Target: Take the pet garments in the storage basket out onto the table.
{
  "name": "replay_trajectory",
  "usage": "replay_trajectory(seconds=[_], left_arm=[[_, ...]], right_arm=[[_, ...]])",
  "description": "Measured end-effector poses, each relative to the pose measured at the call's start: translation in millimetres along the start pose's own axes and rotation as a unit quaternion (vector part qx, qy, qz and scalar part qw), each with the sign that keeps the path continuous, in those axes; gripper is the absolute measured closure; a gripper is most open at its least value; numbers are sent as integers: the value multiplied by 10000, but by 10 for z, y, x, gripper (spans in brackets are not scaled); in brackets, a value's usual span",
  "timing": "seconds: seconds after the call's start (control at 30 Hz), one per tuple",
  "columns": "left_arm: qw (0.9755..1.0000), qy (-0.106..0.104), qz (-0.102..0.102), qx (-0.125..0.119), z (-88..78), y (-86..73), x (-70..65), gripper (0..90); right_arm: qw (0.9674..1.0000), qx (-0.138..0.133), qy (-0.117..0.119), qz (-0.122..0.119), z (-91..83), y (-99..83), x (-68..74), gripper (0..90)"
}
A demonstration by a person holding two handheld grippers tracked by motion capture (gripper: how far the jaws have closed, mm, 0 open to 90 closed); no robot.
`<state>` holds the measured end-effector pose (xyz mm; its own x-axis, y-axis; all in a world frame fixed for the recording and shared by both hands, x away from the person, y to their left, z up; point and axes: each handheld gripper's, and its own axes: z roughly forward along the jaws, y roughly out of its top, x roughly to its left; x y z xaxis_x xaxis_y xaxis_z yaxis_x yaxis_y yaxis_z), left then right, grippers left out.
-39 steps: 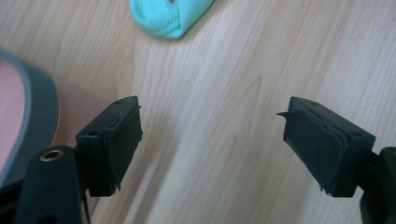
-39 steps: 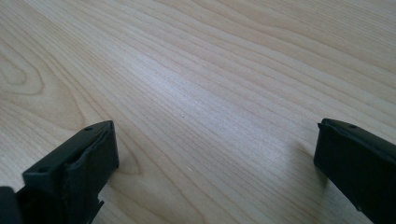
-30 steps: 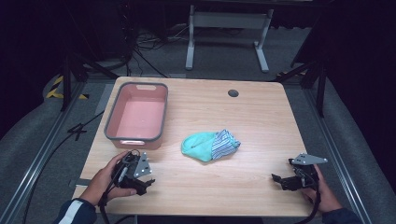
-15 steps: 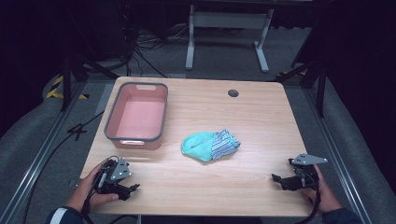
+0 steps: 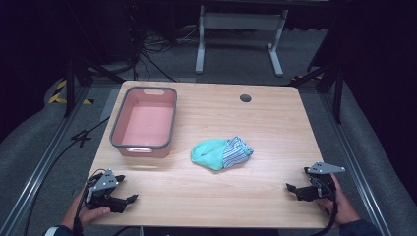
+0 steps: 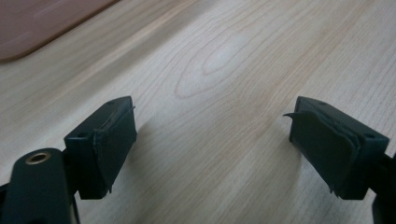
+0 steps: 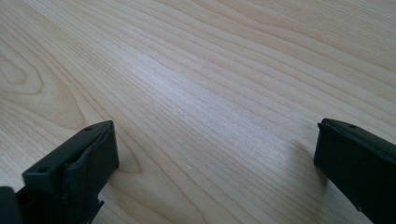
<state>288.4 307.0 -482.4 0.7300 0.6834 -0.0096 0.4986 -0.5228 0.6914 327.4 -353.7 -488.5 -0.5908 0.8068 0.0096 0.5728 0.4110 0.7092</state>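
2 black fingers [image 6: 105, 144] of the left gripper [image 6: 210, 149] stand spread wide apart in the left gripper view, with bare pale wood grain of the counter [image 6: 224, 70] between them and nothing held. Their rubber pads look worn, with frayed edges. At the top left corner of that view a blurred reddish-pink patch is an edge of the bin [image 6: 42, 23]. In the right gripper view the right gripper [image 7: 215, 168] has its 2 fingers [image 7: 77, 177] released just as wide, again with only bare counter between them.

No brand, label or writing can be read on anything.

From the high view, the left gripper [image 5: 129, 199] lies at the near left corner of the counter [image 5: 275, 123], held by the person's left hand [image 5: 87, 212], fingers pointing toward the right. The right gripper [image 5: 292, 189] sits near the near right edge in the right hand [image 5: 339, 206], fingers pointing left. Each carries a grey 3-cornered plate on top.

Between them and farther in, near the counter's middle, lies a bundle of cloth [image 5: 221, 153], teal on the left and blue-and-white striped on the right, well apart from both grippers. The pink bin [image 5: 143, 142] with a grey rim stands beyond the left gripper, apparently empty, just left of the cloth and not touching it. A dark round hole [image 5: 245, 98] shows near the far edge of the counter.
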Motion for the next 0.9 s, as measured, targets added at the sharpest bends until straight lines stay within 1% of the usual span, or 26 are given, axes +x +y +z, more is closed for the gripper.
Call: replay_trajectory(seconds=[0.03,0.2,0.23,0.27,0.37,0.47,0.53,0.9], left_arm=[[10000,4,-48,0,-5,-9,1,150],[10000,11,-53,0,-5,-10,0,148],[10000,47,-10,9,-9,-8,4,147],[10000,58,-11,-8,-7,-8,3,146],[10000,79,-58,4,-10,-11,-4,144],[10000,80,-59,2,-9,-11,-4,143],[9999,84,-120,-5,-8,-13,-12,143],[9999,100,-99,6,-11,-13,-10,142]], right_arm=[[10000,1,1,3,0,0,0,2],[10000,4,-1,-1,-2,-1,-1,3],[10000,-1,-2,1,-2,-2,0,2],[10000,4,-5,-8,-4,-3,-2,3],[10000,4,-2,-3,-4,-3,-1,2],[10000,-3,-1,3,-3,-3,0,2],[10000,-13,-12,36,-6,-6,5,2],[10000,-15,-25,39,-9,-8,5,2]])
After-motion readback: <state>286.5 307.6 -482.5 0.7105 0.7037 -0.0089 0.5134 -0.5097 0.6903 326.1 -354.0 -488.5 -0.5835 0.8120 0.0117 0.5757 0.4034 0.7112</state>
